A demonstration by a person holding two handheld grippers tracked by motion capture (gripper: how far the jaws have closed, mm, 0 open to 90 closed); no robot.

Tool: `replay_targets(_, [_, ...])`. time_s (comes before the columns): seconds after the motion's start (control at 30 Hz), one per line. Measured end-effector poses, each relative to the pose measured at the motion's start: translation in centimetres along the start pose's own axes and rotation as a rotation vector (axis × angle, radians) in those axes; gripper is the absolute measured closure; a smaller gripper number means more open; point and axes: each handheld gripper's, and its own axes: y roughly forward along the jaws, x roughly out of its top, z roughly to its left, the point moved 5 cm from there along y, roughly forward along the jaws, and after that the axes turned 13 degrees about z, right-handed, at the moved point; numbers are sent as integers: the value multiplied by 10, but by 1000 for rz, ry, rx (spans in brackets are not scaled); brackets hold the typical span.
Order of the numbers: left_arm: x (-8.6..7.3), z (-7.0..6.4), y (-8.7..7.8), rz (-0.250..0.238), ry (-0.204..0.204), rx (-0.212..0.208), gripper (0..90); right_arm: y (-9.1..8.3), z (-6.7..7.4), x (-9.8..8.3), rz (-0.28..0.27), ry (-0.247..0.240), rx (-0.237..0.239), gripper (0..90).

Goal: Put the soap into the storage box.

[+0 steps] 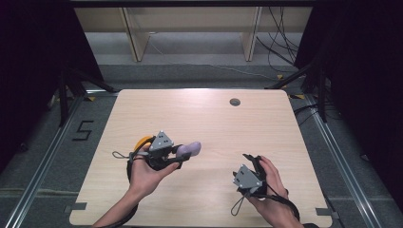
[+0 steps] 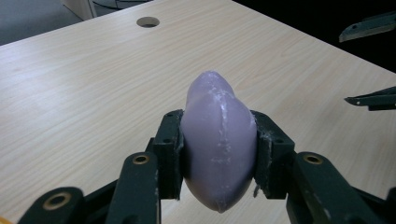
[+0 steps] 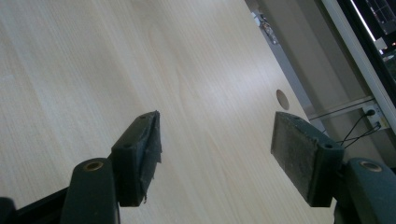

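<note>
A smooth lilac oval lump, like a bar of soap (image 2: 218, 140), is pinched between the black jaws of my left gripper (image 2: 217, 154). In the high view the left gripper (image 1: 183, 154) holds this lilac piece (image 1: 192, 148) just above the table's left middle, pointing right. An orange object (image 1: 141, 141) peeks out behind the left hand. My right gripper (image 1: 249, 160) rests near the front right of the table, held by the other hand. Its jaws stand wide apart over bare wood in the right gripper view (image 3: 217, 154), with nothing between them.
The light wooden table (image 1: 214, 118) has a round cable hole (image 1: 235, 101) near its far edge. Black fingertips of the right gripper (image 2: 373, 99) show at the right edge of the left gripper view. Floor rails, cables and a shelf frame lie beyond the table.
</note>
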Motion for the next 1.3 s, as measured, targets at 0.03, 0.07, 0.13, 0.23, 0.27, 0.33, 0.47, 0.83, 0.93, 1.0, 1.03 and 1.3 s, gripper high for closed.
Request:
replay_targets(0.03, [0,1,0,-5,-2,9,587,0,0,0,0,-1,-1,341])
replay_targets(0.07, [-1,2,-1,-7,-4,14,587,0,0,0,0,-2,0,340])
replay_targets(0.13, [-2,3,-2,-5,-13,23,587,0,1,0,1,4,2,340])
replay_targets(0.23, [-3,5,-3,-15,-33,31,587,0,2,-1,6,26,10,339])
replay_targets(0.27, [-5,7,-5,-12,-35,37,587,0,2,-1,5,26,9,339])
replay_targets(0.33, [-5,8,-5,-16,-37,30,587,0,2,-1,5,27,9,339])
replay_targets(0.47, [-8,11,-6,-21,-44,50,587,0,2,-1,5,26,8,339])
replay_targets(0.83, [-17,23,-14,-50,-93,92,587,0,1,-3,8,32,5,336])
replay_targets(0.93, [-22,28,-16,-55,-114,110,587,0,0,-3,13,26,7,335])
replay_targets(1.0, [-25,31,-17,-57,-126,124,587,0,-1,-4,16,18,0,336])
replay_targets(1.03, [-27,33,-18,-64,-142,131,587,0,1,-3,10,31,6,335])
replay_targets(1.3, [-35,46,-22,-65,-184,195,587,1,1,-3,11,30,6,333])
